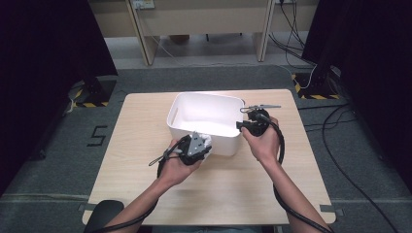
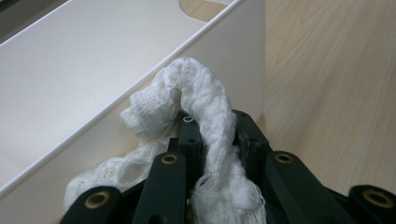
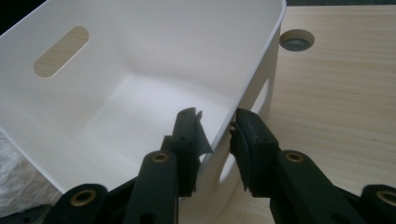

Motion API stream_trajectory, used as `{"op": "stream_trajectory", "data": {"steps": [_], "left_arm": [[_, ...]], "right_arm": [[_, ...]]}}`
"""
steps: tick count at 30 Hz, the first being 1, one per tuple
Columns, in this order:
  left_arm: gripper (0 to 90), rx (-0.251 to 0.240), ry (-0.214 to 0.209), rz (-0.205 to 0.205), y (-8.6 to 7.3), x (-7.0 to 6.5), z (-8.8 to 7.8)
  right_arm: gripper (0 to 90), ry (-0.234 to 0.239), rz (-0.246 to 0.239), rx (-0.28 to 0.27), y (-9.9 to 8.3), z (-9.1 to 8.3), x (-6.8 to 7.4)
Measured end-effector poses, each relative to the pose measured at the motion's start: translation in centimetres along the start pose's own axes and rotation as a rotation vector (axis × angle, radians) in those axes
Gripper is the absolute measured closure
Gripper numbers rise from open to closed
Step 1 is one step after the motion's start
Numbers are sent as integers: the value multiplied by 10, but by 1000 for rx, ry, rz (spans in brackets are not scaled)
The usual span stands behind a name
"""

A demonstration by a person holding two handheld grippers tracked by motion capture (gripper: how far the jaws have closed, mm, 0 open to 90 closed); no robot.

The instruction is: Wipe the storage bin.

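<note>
— Bin first: where does it stand?

— White and open-topped, it stands on the table, a little far of the middle, with slot handles cut in its end walls. In the right gripper view one slot sits high in the far left wall, and the inside looks bare and smooth.

— And the table itself?

— Pale wood grain, with a round cable hole showing in the right gripper view just past the bin's corner.

— What is the right hand doing?

— The right tongs are at the bin's right end. In the right gripper view the wall's rim runs up between the two black jaws, one jaw inside the bin and one outside, closed in on it. So they grip the right wall.

— And the left?

— The left tongs are at the near wall, about at its middle. They are clamped on a cloth, white and open-knit, almost like netting. In the left gripper view it loops up out of the jaws in a twisted hump and hangs back down on both sides of them.

— Is the cloth in the bin?

— No. It is just outside the near wall, its top about level with the rim. Whether it brushes the wall I cannot tell.

— Anything smaller?

— A black cable trails from the right tongs back along the forearm.
</note>
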State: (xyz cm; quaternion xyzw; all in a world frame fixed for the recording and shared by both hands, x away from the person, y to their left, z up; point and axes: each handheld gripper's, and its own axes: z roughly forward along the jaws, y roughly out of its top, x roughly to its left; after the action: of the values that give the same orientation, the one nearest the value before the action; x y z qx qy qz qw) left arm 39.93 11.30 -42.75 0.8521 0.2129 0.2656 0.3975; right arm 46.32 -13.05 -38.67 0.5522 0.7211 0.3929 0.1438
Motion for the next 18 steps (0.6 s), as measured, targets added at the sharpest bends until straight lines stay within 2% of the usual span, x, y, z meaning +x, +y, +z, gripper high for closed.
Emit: {"op": "stream_trajectory", "data": {"steps": [18], "left_arm": [[755, -5, -18, 17, 6, -7, 5]], "right_arm": [[706, 2, -1, 0, 0, 0, 0]]}}
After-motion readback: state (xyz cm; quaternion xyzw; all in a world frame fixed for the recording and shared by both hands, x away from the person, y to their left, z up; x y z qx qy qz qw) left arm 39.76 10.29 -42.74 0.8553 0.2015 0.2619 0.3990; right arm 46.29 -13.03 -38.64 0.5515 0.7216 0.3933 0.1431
